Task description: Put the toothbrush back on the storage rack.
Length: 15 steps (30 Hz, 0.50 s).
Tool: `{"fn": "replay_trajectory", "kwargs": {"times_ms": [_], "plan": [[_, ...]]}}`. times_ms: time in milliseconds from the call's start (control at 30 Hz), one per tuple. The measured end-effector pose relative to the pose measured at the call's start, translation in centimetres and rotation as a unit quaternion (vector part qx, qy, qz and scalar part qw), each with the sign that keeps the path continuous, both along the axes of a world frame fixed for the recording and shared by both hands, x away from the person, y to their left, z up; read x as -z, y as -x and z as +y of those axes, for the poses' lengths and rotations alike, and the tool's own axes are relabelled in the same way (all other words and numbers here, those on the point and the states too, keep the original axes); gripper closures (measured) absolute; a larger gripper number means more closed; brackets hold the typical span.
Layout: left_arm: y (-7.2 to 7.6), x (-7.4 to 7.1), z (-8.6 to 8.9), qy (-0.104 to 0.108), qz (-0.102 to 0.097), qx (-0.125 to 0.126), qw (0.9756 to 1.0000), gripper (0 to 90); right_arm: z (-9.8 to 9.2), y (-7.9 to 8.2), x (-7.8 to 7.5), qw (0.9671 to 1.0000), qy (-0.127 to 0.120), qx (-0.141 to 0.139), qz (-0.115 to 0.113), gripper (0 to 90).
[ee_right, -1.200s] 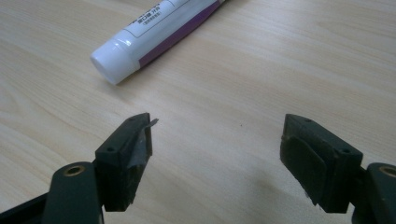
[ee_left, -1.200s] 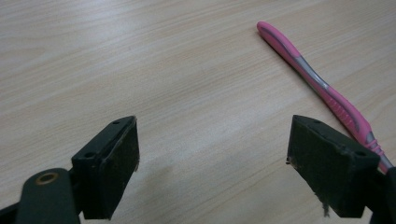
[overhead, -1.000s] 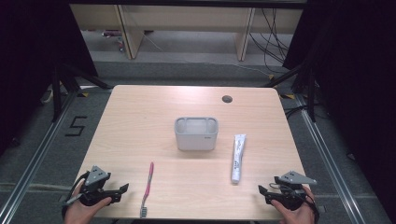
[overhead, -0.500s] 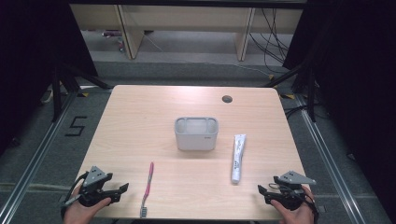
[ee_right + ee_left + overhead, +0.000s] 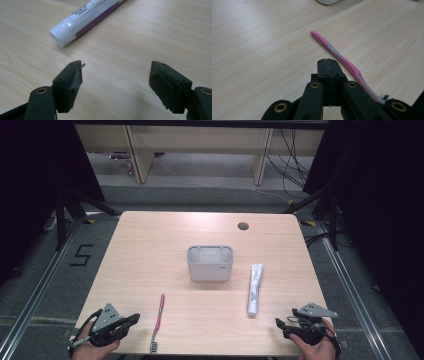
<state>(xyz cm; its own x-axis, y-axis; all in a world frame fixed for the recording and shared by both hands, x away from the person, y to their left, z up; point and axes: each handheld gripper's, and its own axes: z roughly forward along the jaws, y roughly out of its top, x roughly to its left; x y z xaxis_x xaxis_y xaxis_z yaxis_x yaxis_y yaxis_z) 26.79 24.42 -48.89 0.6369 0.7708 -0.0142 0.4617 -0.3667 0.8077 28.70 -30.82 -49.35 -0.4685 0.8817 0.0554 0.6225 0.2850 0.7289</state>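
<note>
toothbrush (image 5: 342, 61): lies flat on the surface (image 5: 150, 250), just right of the left gripper (image 5: 328, 65), untouched.
left gripper jaws: just closed, clenched empty; likely a test squeeze.
right gripper (image 5: 116, 75): jaws released, aimed near the toothpaste tube (image 5: 85, 17).
holder (image 5: 210, 263): mid-surface, empty, likely the destination.

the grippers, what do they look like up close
Both the left gripper and the right gripper are black, each topped by a grey three-cornered plate. The jaws are blocky black links with brass-coloured pivot rings. A dark cable loops from the left one.
</note>
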Motion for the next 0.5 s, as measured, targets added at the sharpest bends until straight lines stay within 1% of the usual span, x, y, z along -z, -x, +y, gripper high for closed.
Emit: {"fn": "replay_trajectory", "kwargs": {"times_ms": [33,67,100,167,200,233,267,300,333,367,400,433,500], "plan": [[0.1,0.0,-0.3,0.0,0.004,0.006,1.0,89.6,0.0,0.0,0.0,1.0,-0.001,0.0,0.002,27.5],[0.3,0.1,-0.5,-0.003,0.004,0.01,0.9999,89.6,0.0,0.0,0.0,1.0,0.002,-0.005,-0.003,27.5],[0.3,0.2,-0.8,0.0,0.005,0.018,0.9998,89.6,0.0,0.0,0.0,1.0,-0.003,-0.002,0.003,27.5],[0.5,0.1,-1.2,-0.001,0.008,0.032,0.9995,89.6,0.0,-0.1,0.0,1.0,0.001,-0.005,0.0,27.4],[0.7,0.0,-1.4,-0.009,0.012,0.043,0.9989,89.6,-0.1,0.0,0.0,1.0,0.007,0.001,-0.001,27.5],[0.8,0.1,-1.8,0.002,0.013,0.043,0.999,89.6,-0.1,0.0,0.0,1.0,0.006,-0.001,0.003,27.5],[0.9,0.1,-2.2,0.002,0.016,0.054,0.9984,89.6,-0.1,0.0,0.0,1.0,0.006,-0.001,0.002,27.4],[1.0,0.2,-2.4,0.0,0.018,0.055,0.9983,89.6,0.0,0.0,0.1,1.0,0.005,-0.001,-0.002,27.5],[1.0,0.2,-2.5,-0.012,0.017,0.067,0.9975,89.6,0.0,0.0,0.1,1.0,0.006,-0.001,-0.003,27.4],[1.1,0.4,-3.0,0.004,0.02,0.068,0.9975,89.6,0.0,0.0,0.0,1.0,0.006,-0.002,-0.001,27.5],[1.2,0.3,-3.0,-0.008,0.023,0.078,0.9967,89.6,-0.1,0.0,0.1,1.0,0.006,-0.004,-0.001,27.5],[1.2,0.3,-3.1,-0.01,0.024,0.083,0.9962,89.6,-0.1,-0.1,0.1,0.9999,0.006,-0.007,-0.003,27.5],[1.4,0.4,-3.4,-0.012,0.028,0.088,0.9957,89.7,0.0,-0.1,0.1,1.0,0.002,-0.005,0.001,27.5]]}}
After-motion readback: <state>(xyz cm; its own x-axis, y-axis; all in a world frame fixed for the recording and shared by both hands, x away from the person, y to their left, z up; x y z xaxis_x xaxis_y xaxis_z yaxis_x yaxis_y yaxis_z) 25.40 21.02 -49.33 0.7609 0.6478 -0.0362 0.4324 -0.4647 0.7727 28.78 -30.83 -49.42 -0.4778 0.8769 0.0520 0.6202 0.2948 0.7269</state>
